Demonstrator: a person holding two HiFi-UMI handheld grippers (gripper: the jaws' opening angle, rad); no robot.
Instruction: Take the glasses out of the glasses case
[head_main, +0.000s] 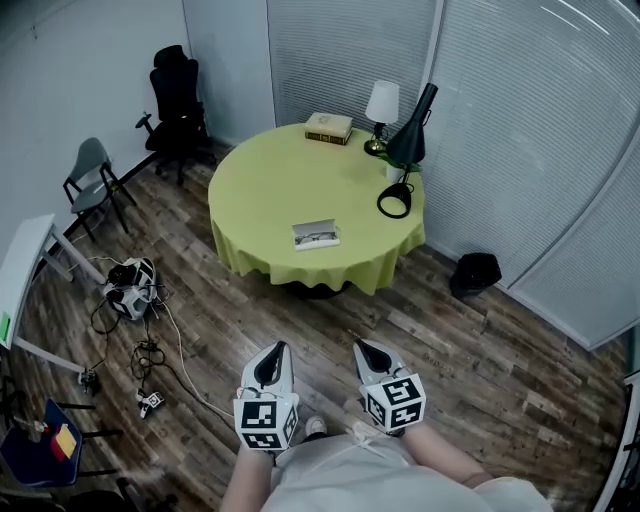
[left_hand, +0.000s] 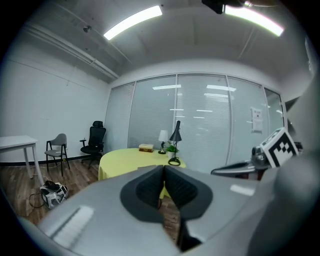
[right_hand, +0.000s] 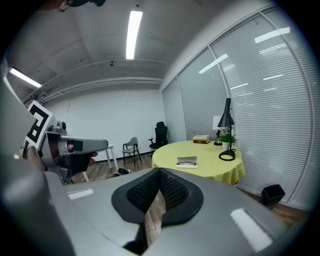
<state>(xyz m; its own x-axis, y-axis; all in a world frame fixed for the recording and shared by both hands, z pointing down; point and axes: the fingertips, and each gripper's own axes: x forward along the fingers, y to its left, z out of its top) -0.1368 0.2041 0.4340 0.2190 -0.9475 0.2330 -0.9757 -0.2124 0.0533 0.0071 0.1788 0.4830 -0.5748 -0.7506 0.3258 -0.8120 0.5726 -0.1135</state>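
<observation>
Left hand-held gripper (head_main: 277, 350) and right hand-held gripper (head_main: 364, 350) sit at bottom centre of the head view. Both pairs of jaws are together with nothing between them, and I hold them close to my body because I'm standing well back from the work. The glasses case (head_main: 316, 235) lies open mid-frame near the front edge of the yellow counter (head_main: 270, 190), with the glasses (head_main: 318, 239) inside. I judge neither of the 2 can reach yet, so I walk up first.

Dark wood-plank floor (head_main: 500, 330) throughout. Upper centre of the head view: round desk (head_main: 270, 190) under a yellow-green cloth, with a white-shaded lamp (head_main: 381, 103) and a black lamp (head_main: 412, 140) at its upper right edge. Upper left: black office chair (head_main: 178, 95) and grey chair (head_main: 92, 180) near a plain white wall (head_main: 70, 70). Slatted blinds (head_main: 520, 120) across the upper right. Ceiling strip light (left_hand: 132, 22) at the top of the left gripper view.
</observation>
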